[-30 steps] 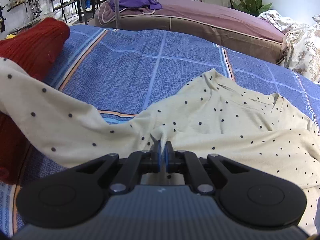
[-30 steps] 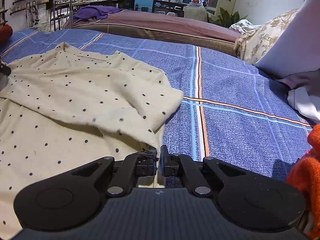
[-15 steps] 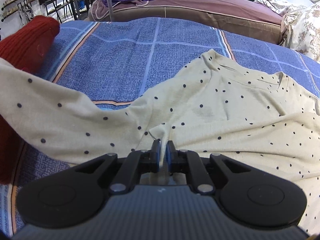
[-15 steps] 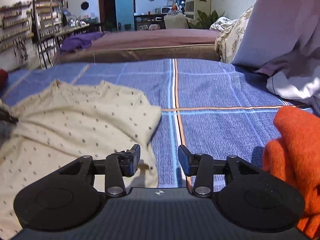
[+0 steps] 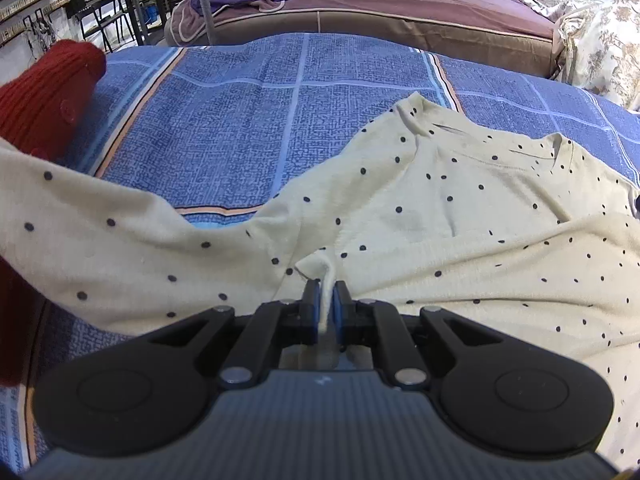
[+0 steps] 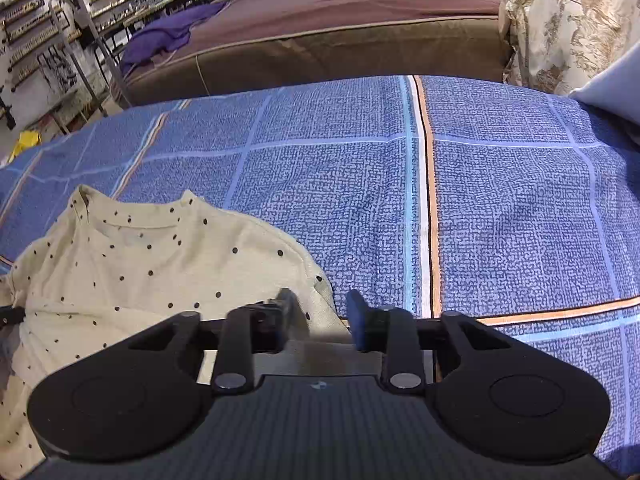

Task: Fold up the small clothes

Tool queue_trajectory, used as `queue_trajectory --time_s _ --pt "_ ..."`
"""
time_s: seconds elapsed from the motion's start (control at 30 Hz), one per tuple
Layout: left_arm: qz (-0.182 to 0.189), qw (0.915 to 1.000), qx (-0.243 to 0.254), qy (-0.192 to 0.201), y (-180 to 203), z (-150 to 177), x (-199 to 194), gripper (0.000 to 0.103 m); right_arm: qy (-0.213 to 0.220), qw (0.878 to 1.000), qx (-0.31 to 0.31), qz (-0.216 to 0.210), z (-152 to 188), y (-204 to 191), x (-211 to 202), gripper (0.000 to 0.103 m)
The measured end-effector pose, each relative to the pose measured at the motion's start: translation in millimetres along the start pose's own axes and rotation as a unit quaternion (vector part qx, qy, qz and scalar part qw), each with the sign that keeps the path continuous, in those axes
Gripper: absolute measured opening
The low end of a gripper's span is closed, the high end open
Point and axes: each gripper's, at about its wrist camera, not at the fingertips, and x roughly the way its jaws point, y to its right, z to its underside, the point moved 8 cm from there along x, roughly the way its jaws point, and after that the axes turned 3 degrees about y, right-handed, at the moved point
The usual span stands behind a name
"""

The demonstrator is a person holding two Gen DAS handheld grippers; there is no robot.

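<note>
A blue plaid bedsheet (image 6: 500,208) covers the bed. On it lies a cream polka-dot shirt (image 5: 460,216), spreading from nine to three o'clock in the left wrist view and sitting at eight o'clock in the right wrist view. A red knit garment (image 5: 44,92) rests at ten o'clock. The left gripper (image 5: 327,300) pinches a fold of the shirt. The right gripper (image 6: 322,312) hangs spread apart above the shirt's edge, holding nothing.

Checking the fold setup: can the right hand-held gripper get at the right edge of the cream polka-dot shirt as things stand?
Probably yes. The right hand-held gripper is open, and the cream polka-dot shirt has its edge lying flat on the blue checked bedsheet just ahead of the left finger, with nothing over it.
</note>
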Motion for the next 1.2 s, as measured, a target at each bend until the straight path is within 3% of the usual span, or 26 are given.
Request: queue_trajectory --time_s 0.03,0.13,0.3,0.37,0.4,0.47,0.57,0.67,0.73,0.77,0.8,0.87,0.97,1.0,1.03,1.07,1.2 --pt "0.0 1.0 0.003 0.001 0 0 0 0.008 -0.004 1.0 -0.01 0.009 -2 0 2 0.001" --pt "0.002 1.0 0.005 0.001 0 0 0 0.008 0.011 0.996 -0.03 0.081 -18 18 2 0.0" --pt "0.002 1.0 0.006 -0.002 -1 -1 1 0.008 0.044 0.985 -0.055 0.155 -33 38 8 0.0" --pt "0.0 1.0 0.009 -0.003 0 -1 2 0.008 0.042 0.99 -0.023 0.135 -31 42 6 0.003" --pt "-0.002 0.9999 0.011 -0.002 1 -1 2 0.008 0.054 0.992 0.0 0.115 -29 41 -2 0.015" --pt "-0.005 0.9998 0.017 0.0 3 -1 2 0.008 0.068 0.994 0.029 0.076 -21 31 -18 0.024" --pt "-0.009 0.9997 0.021 0.003 4 0 2 0.008 0.093 0.996 0.01 0.011 3 -5 -48 0.029" --pt "-0.01 0.9996 0.026 0.004 5 0 1 0.008 0.083 0.995 -0.041 -0.035 50 -39 -68 0.029" --pt "-0.009 0.9995 0.029 0.003 5 -1 2 0.008 0.056 0.994 -0.085 -0.024 86 -47 -69 0.03" --pt "-0.008 0.9995 0.03 0.002 5 -1 2 0.008 0.048 0.993 -0.11 0.004 101 -44 -67 0.03" --pt "-0.007 0.9995 0.031 0.0 5 -1 2 0.008 0.045 0.99 -0.127 0.03 114 -38 -66 0.03" --pt "-0.006 0.9994 0.033 -0.003 4 -2 2 0.009 0.068 0.988 -0.132 0.04 129 -29 -78 0.031" --pt "-0.02 0.9989 0.041 -0.007 1 -6 3 0.026 0.053 0.99 -0.119 0.046 137 -20 -90 0.031" --pt "-0.032 0.9985 0.044 -0.008 -1 -6 2 0.04 0.044 0.991 -0.115 0.05 138 -17 -93 0.031" --pt "-0.049 0.9977 0.045 -0.011 -5 -7 1 0.065 0.041 0.991 -0.111 0.06 138 -17 -98 0.032" --pt "-0.063 0.9969 0.044 -0.012 -8 -6 -3 0.074 0.047 0.991 -0.11 0.068 138 -18 -105 0.035" --pt "-0.017 0.9994 0.027 0.014 -3 6 -39 0.079 0.083 0.989 -0.12 0.002 154 -46 -140 0.048"
